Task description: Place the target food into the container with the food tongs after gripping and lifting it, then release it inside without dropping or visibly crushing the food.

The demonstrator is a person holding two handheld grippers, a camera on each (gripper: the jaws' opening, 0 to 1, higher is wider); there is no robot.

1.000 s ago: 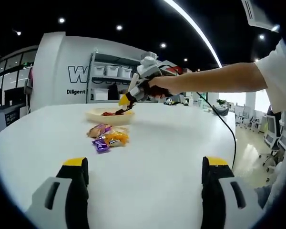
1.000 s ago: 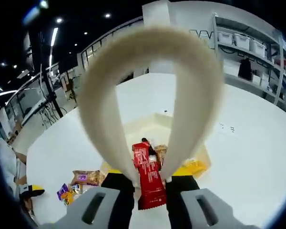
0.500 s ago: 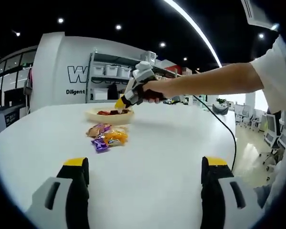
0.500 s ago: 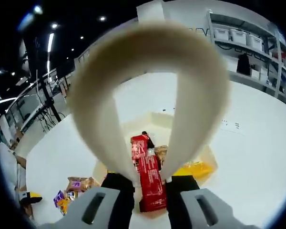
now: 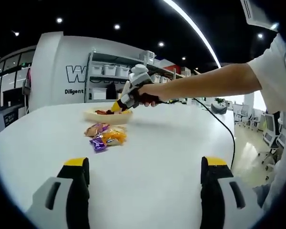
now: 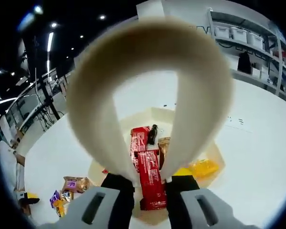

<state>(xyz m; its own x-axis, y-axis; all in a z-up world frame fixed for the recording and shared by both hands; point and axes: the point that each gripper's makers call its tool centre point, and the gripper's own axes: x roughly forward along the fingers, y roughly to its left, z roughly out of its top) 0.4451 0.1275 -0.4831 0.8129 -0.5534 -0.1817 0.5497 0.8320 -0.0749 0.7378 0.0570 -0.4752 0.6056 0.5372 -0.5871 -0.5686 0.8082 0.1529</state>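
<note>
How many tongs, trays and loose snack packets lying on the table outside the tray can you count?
tongs: 1
tray: 1
loose packets: 3, namely brown packet, purple packet, orange packet
Total: 5

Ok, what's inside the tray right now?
In the tray: a red snack pack, a second red pack, a dark item, a brown one and a yellow pack. The tongs cover part of the tray's inside.
</note>
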